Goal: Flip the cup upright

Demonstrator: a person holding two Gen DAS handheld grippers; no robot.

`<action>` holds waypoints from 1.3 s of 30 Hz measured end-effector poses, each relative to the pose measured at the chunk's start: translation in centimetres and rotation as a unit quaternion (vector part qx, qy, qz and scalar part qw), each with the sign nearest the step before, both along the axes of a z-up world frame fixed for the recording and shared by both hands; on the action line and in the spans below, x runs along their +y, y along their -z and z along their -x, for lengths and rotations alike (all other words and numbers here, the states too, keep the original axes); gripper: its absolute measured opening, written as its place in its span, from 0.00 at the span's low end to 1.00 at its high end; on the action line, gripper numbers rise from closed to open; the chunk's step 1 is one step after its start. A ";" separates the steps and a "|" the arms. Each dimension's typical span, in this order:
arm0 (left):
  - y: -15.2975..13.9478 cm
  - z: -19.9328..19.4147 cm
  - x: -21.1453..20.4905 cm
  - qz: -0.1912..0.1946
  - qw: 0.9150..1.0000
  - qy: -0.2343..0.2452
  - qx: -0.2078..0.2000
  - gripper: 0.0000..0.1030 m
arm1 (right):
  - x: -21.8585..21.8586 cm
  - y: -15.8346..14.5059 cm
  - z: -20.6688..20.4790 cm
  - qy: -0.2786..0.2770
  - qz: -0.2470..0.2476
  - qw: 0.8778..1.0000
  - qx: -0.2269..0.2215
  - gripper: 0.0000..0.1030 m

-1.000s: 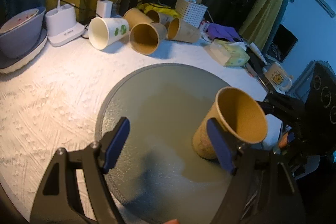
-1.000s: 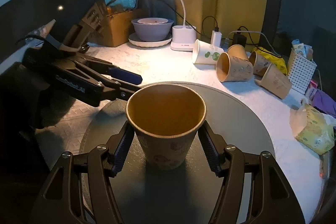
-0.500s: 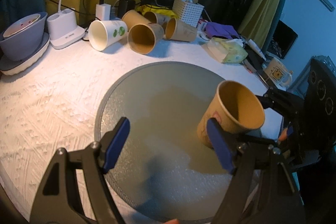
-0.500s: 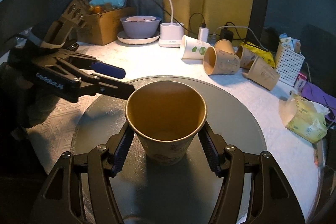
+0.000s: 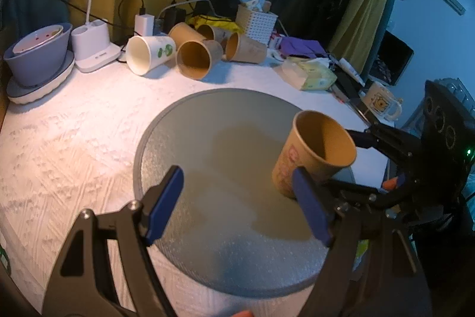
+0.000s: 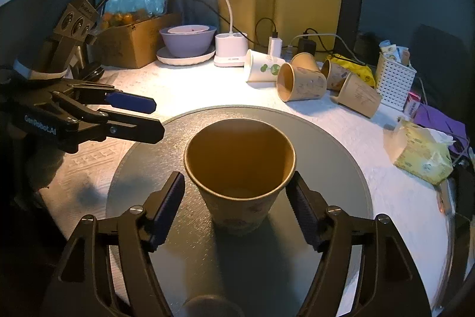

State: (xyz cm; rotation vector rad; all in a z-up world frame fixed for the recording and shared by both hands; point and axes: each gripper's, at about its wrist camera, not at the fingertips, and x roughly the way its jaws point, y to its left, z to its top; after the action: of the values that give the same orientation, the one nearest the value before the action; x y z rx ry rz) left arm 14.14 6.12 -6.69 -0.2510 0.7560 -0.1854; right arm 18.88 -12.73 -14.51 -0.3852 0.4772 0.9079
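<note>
A brown paper cup (image 6: 240,168) stands upright, mouth up, on the round grey mat (image 6: 341,168). My right gripper (image 6: 237,207) is open, its blue pads either side of the cup with a small gap on each side. In the left wrist view the same cup (image 5: 314,150) stands at the mat's (image 5: 207,144) right side, with the right gripper (image 5: 350,162) around it. My left gripper (image 5: 237,204) is open and empty, above the mat's near-left part; it also shows in the right wrist view (image 6: 139,118), left of the cup.
Several paper cups lie on their sides at the back: a white one (image 5: 148,55) and brown ones (image 5: 197,58). A desk lamp base (image 5: 95,49), a purple bowl (image 5: 38,55), a white basket (image 5: 256,23), a tissue pack (image 5: 311,73) and a mug (image 5: 380,104) stand around.
My right gripper has opened slightly off the cup, which now stands free on the mat. My left gripper has drawn back and up a little.
</note>
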 end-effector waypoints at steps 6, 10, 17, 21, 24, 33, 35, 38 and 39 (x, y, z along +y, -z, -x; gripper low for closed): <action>-0.1 1.8 -0.1 0.000 1.000 0.002 -0.007 0.75 | -0.7 -0.2 1.5 0.015 -0.008 1.000 -0.003 0.71; -0.2 3.1 -0.7 0.002 1.000 0.007 -0.010 0.75 | -1.3 -0.4 2.7 0.024 -0.012 1.000 -0.005 0.71; -0.5 5.4 -2.1 0.006 0.999 0.023 -0.021 0.75 | -2.7 -0.6 4.4 0.060 -0.019 0.998 -0.006 0.71; -0.7 6.8 -2.6 0.005 0.999 0.028 -0.030 0.75 | -3.6 -1.0 5.5 0.080 -0.031 0.996 -0.006 0.71; -0.7 7.6 -2.9 0.003 0.999 0.034 -0.036 0.75 | -4.3 -1.3 5.8 0.101 -0.041 0.994 0.007 0.71; -2.1 10.4 -4.6 -0.026 0.996 0.045 -0.073 0.75 | -5.9 -2.7 8.7 0.150 -0.065 0.986 -0.010 0.71; -2.8 11.1 -5.0 -0.031 0.995 0.046 -0.088 0.75 | -6.1 -3.3 9.4 0.155 -0.069 0.985 -0.017 0.71; -4.0 12.2 -5.3 -0.041 0.992 0.041 -0.113 0.75 | -6.6 -4.7 10.7 0.162 -0.072 0.983 -0.035 0.71; -4.4 12.3 -5.3 -0.043 0.991 0.040 -0.120 0.75 | -6.7 -5.0 11.0 0.163 -0.074 0.983 -0.039 0.71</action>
State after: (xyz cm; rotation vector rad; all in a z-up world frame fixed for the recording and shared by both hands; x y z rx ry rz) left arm 1.82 0.87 -2.29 -0.1146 0.5337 -0.2531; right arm 7.90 -19.42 -9.49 -0.1978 0.3831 0.6033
